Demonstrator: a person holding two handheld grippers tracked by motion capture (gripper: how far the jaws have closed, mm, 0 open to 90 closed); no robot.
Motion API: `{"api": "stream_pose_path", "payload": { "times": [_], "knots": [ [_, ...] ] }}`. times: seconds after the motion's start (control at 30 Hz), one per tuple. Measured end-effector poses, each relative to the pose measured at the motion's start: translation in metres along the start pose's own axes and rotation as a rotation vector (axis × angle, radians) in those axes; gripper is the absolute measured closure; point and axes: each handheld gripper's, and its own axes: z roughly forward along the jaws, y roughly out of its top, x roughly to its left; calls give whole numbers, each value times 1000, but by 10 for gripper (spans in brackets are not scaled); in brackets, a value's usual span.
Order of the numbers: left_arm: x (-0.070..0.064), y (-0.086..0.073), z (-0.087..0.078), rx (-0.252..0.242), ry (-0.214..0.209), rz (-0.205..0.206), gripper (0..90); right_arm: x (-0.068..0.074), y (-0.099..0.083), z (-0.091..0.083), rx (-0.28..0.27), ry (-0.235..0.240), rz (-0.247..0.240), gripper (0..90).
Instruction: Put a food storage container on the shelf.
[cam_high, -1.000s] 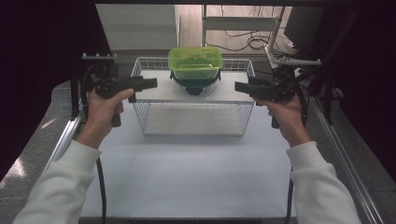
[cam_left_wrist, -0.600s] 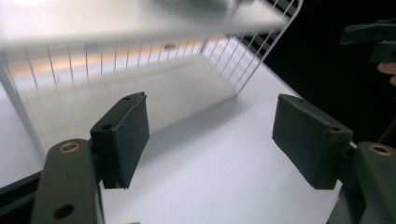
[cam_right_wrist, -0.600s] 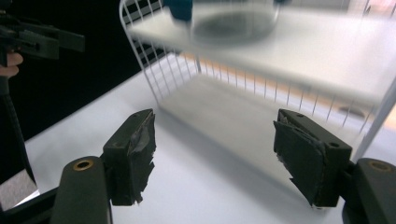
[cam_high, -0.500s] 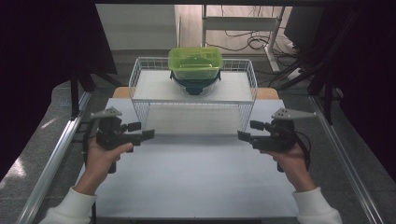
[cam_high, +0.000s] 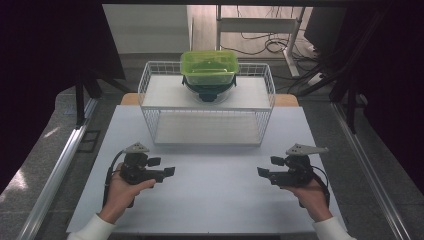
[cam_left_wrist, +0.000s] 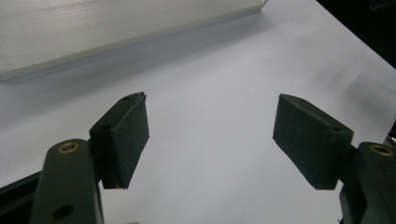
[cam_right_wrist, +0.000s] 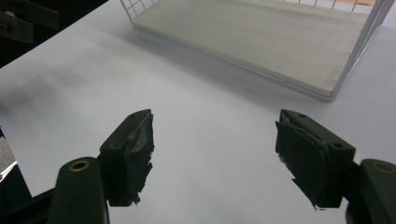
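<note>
Both grippers have dropped toward the frame's bottom: left gripper (cam_high: 167, 171) and right gripper (cam_high: 261, 171), jaws wide, empty; bare table (cam_high: 215, 200) between, wire rack (cam_high: 207, 117) above.

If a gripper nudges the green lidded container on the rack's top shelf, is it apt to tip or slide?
The green container looks like thin plastic, probably light. It sits on a dark round bowl narrower than itself, so it may rock or tip. On the wire rack, smooth plastic could slide easily.
</note>
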Motion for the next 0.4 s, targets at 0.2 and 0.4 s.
{"api": "stream_pose_path", "payload": {
  "times": [0.2,0.4],
  "knots": [
    [3,-3,-2,-5,7,-9,260,0,-1,1,-5,-12,-7,255],
    [5,-5,-1,-8,20,-18,256,-2,-3,1,-29,-39,-10,199]
  ]
}}
